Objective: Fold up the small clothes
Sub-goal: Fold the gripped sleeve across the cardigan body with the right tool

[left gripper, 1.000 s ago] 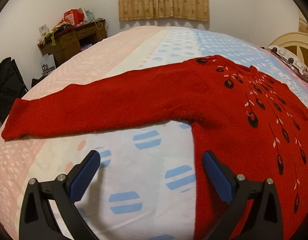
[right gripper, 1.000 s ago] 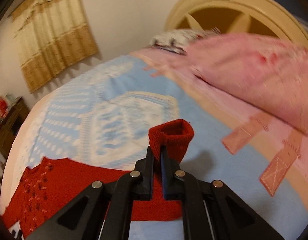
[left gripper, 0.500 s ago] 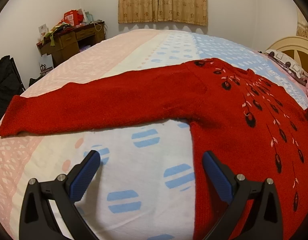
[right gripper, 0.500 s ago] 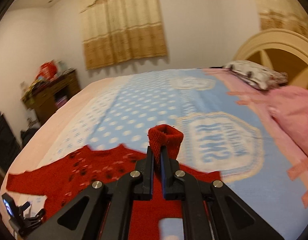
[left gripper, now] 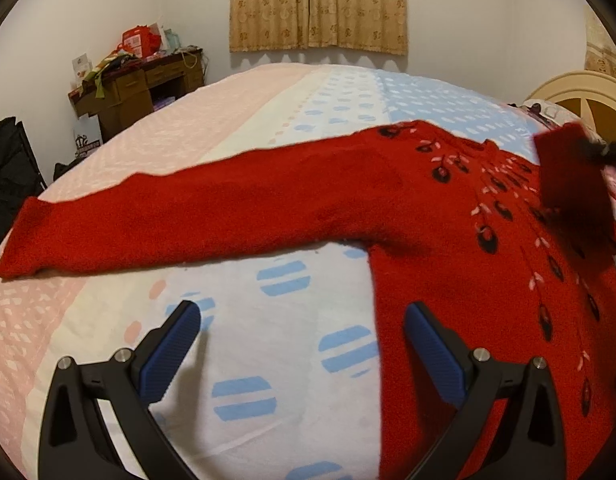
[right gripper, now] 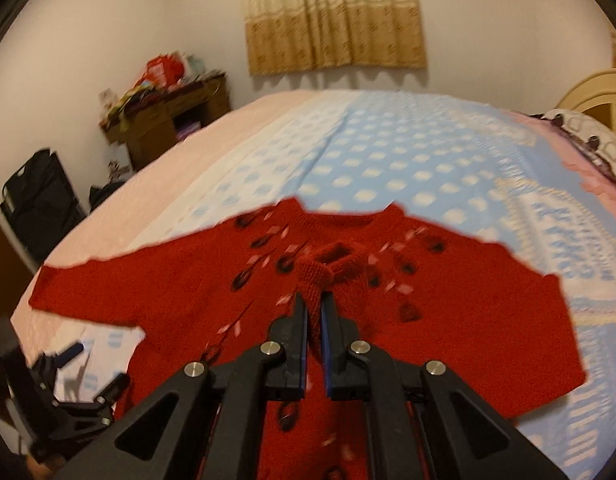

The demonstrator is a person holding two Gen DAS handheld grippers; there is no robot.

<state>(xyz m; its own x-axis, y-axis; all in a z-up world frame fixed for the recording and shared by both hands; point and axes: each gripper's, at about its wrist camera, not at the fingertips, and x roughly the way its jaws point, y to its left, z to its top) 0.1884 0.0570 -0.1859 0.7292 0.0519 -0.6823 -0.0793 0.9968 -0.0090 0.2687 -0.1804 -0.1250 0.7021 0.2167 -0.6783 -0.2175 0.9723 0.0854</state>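
Left wrist view: the left gripper [left gripper: 300, 344] hangs over the bed [left gripper: 268, 344], jaws wide apart and empty, beside the hem side of the red sweater [left gripper: 468, 240]. The left sleeve [left gripper: 188, 220] lies flat and fully extended, not yet folded. Right wrist view: the right gripper [right gripper: 314, 312] has its jaws clamped on the right sleeve cuff [right gripper: 318, 276], held above the sweater chest, so the right sleeve is part-way through its fold. Judged progress: 1 sleeve fold under way; the other sleeve and the body fold remain.
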